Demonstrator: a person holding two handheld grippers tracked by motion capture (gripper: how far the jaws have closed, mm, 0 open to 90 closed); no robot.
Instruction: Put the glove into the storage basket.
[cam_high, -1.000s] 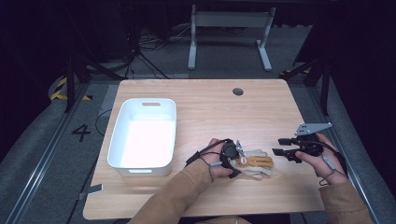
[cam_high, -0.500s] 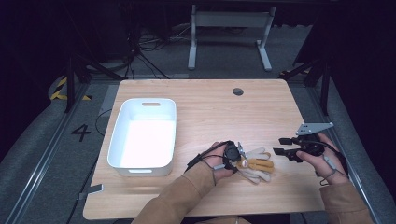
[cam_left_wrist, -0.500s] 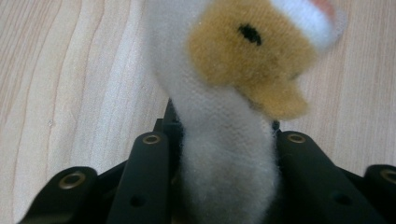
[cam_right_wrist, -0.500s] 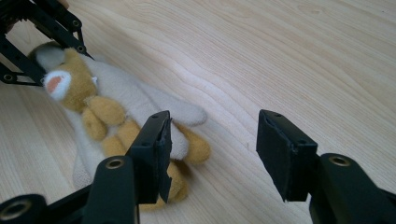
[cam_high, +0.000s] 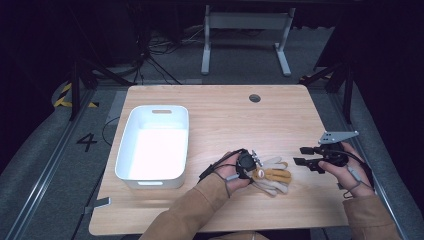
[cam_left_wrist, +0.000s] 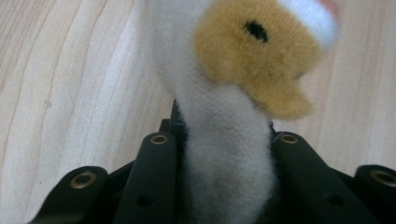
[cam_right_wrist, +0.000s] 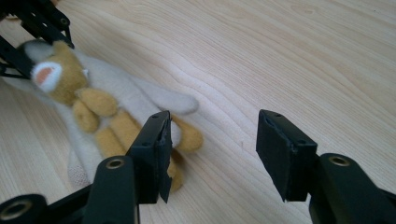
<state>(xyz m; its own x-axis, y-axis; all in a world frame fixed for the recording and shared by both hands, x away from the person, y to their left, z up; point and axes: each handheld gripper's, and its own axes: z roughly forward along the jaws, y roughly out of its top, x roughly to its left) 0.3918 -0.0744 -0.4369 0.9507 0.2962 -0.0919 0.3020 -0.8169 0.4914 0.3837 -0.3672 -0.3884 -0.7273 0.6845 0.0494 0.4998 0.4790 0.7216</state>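
Toy dragged slightly toward near tabletop edge since earlier frame. Left tool clamped on toy's white part. Right tool held apart, just right of toy. Bin at left.

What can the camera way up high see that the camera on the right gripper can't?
The high view alone takes in the white tub, both of the person's sleeves, the floor beyond the table and the right gripper from outside, with its jaws apart. The right gripper view alone catches the stuffed toy's face up close, with a white muzzle and pink mouth. Both share the toy lying on the wooden table and the left gripper clamped on it.
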